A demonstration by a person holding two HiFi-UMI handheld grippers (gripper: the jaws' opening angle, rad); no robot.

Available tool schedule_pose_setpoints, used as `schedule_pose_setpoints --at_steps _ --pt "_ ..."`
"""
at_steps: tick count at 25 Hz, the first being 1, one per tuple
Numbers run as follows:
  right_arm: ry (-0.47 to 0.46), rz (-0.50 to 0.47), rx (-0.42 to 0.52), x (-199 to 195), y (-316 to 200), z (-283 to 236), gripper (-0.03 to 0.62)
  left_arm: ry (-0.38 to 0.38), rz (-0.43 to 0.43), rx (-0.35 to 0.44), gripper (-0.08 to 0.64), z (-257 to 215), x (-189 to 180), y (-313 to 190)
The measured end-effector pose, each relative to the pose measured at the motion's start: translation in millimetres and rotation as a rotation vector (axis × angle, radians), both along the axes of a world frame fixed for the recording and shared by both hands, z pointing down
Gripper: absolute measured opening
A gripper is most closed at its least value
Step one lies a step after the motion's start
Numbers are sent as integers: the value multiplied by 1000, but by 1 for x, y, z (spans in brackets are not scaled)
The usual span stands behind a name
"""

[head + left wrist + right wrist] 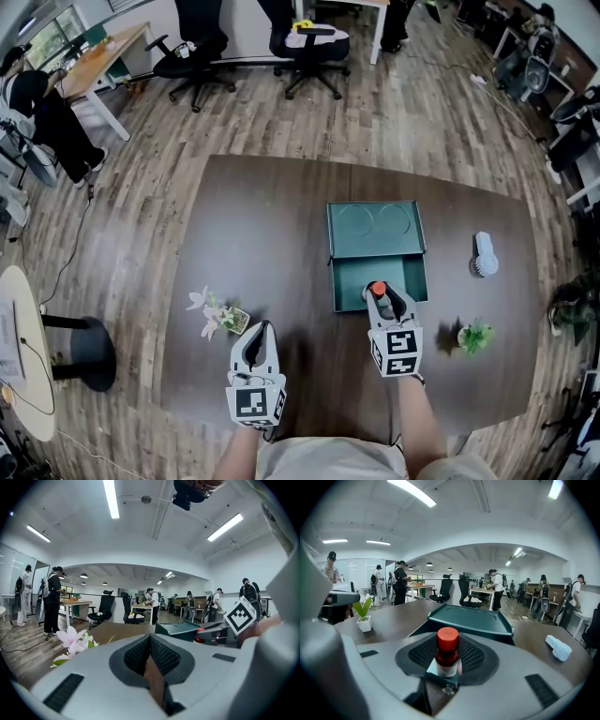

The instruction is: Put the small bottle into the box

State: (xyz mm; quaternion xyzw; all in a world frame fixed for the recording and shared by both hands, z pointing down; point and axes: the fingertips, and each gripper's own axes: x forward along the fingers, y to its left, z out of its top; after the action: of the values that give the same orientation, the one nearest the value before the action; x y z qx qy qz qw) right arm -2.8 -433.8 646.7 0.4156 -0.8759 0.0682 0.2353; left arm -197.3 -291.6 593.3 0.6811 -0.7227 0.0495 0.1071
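My right gripper clamped on small bottle, red cap up, hanging over near edge of green box. Left gripper pinched closed, nothing in it, above table.

Left claw: pale grey moulded shell, two tapered fingers, black mesh-textured pads set in dark oval recess. Right claw: same grey shell, same black meshed pads. Small dark ribbed slot on shell each side of recess. White marker cube with black square patterns at rear of left claw; matching one at rear of right. Person wears light beige top.
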Motion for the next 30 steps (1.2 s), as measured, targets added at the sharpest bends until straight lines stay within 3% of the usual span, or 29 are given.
schedule_pose_setpoints --at_steps 23,26,30 --pt "-45 -16 35 5 5 8 141 -4 30 -9 2 5 10 -3" --pt "-58 -18 42 4 4 3 212 -5 32 -11 2 5 8 -3" --pt "-84 -8 70 5 2 -11 235 -11 34 -7 2 2 8 -2"
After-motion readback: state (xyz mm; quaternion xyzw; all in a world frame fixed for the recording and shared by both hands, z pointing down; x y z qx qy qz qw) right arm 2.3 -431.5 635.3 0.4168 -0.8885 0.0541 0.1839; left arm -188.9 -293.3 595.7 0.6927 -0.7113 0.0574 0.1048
